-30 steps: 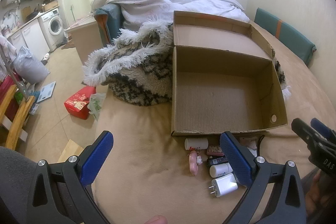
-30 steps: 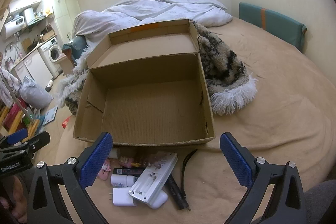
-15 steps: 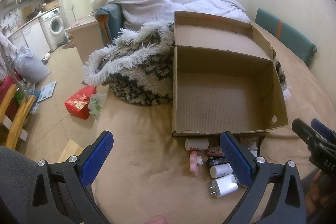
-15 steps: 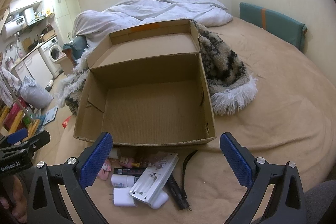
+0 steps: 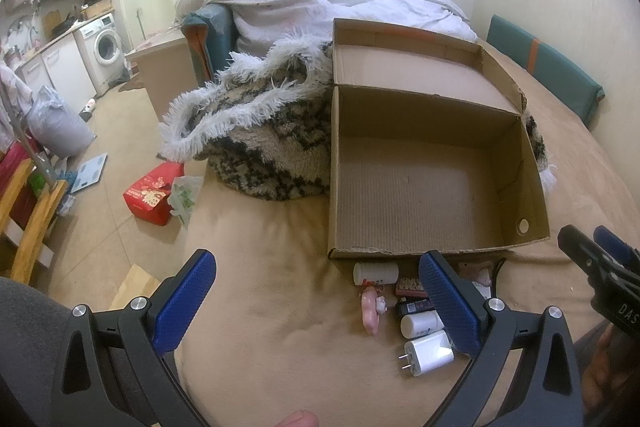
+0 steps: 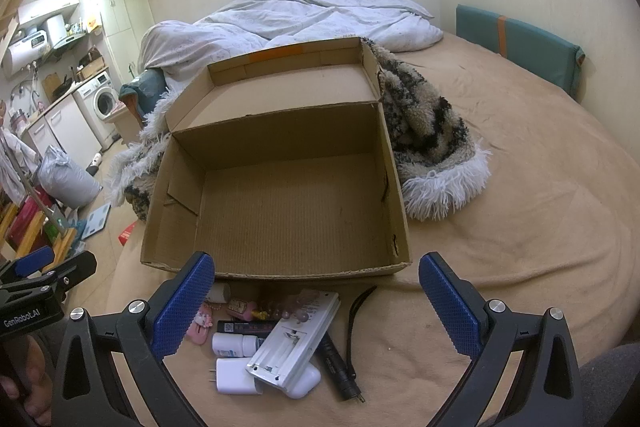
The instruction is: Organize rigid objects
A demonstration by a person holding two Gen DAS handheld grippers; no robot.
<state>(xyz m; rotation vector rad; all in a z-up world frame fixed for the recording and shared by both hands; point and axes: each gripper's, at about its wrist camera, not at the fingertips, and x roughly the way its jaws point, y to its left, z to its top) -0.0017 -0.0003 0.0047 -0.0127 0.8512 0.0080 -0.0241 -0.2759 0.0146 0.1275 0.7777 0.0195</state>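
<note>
An open, empty cardboard box (image 5: 416,183) (image 6: 288,207) sits on the tan bed. In front of it lies a pile of small items: a white charger plug (image 5: 428,353) (image 6: 234,375), a white bottle (image 5: 422,323) (image 6: 234,344), a pink figure (image 5: 370,311) (image 6: 199,327), a white battery charger (image 6: 296,339) and a black flashlight (image 6: 336,367). My left gripper (image 5: 316,303) is open and empty, left of the pile. My right gripper (image 6: 316,307) is open and empty, just above the pile.
A fluffy patterned blanket (image 5: 260,131) (image 6: 432,139) lies behind and beside the box. A white duvet (image 6: 288,23) and a teal cushion (image 6: 520,47) are farther back. The bed's left edge (image 5: 192,211) drops to a floor with a red package (image 5: 152,195).
Both views have crept slightly; the box and pile sit a touch lower in view. Both grippers stay open and empty.
</note>
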